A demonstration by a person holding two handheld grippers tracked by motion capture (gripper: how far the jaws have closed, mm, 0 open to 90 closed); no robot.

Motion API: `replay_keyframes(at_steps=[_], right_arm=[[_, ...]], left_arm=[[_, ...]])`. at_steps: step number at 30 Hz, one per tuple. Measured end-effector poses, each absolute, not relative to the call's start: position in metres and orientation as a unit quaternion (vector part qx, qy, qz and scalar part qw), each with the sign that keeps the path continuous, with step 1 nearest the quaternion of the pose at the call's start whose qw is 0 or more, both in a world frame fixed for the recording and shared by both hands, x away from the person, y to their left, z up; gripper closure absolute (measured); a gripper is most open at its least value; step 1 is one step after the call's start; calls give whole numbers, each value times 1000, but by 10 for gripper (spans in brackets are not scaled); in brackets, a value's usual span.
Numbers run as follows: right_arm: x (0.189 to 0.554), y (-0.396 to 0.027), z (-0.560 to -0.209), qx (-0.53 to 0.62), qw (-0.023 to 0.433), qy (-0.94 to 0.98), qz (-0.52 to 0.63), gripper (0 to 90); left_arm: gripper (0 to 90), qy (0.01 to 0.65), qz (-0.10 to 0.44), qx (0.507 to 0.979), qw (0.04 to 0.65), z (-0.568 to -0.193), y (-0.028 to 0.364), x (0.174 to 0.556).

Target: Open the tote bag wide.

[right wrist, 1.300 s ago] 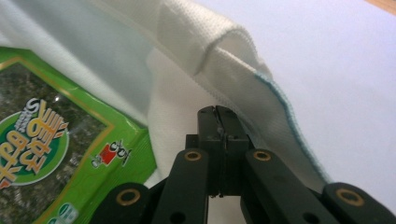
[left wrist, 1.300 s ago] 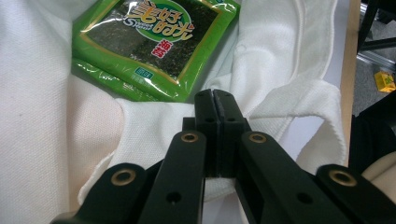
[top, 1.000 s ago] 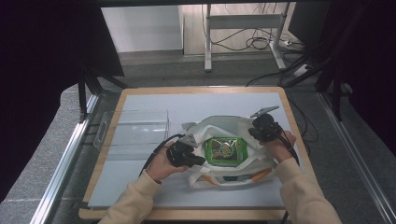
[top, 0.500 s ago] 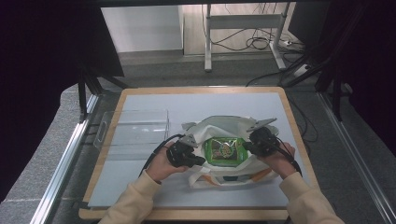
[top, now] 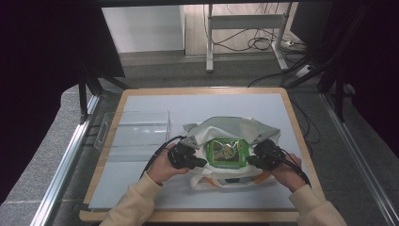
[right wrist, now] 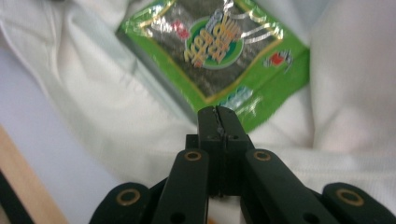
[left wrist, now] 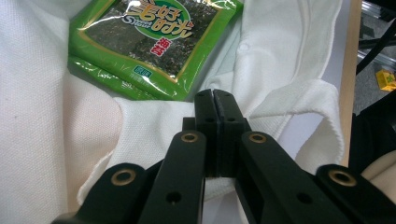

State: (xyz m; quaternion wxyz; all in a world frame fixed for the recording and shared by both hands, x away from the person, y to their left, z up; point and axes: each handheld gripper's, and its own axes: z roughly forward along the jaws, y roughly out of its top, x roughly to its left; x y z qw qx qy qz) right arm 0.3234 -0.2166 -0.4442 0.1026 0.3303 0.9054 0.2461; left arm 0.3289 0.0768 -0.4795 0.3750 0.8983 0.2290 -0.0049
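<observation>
A green snack packet lies in the open mouth of a white cloth bag on the table. The left gripper sits at the bag's left edge, its jaws pressed together, apparently pinching a fold of the cloth. The right gripper is at the right edge, jaws clenched just beside the packet; whether cloth is caught between them I cannot tell. A clear tray rests to the left.

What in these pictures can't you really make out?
- Whether the shut left gripper pinches the white bag: left gripper view, jaws cover the contact.
- Small print on the green packet: right gripper view, blurred.
- Bag's orange part: high view, folds hide it.
</observation>
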Motion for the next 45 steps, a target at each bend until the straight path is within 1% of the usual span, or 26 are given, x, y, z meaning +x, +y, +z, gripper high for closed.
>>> replay_keyframes(at_steps=[8,25,35,45], right_arm=[[310,-225,-452,331,81,912,230,892],[303,-226,-463,334,78,913,218,892],[306,-225,-455,334,85,910,231,891],[320,-206,-439,321,98,906,258,891]], left_arm=[[900,228,-5,899,374,-480,75,329],[900,226,-7,900,373,-482,74,328],[900,228,-9,901,369,-481,75,327],[900,230,-10,900,371,-482,75,326]])
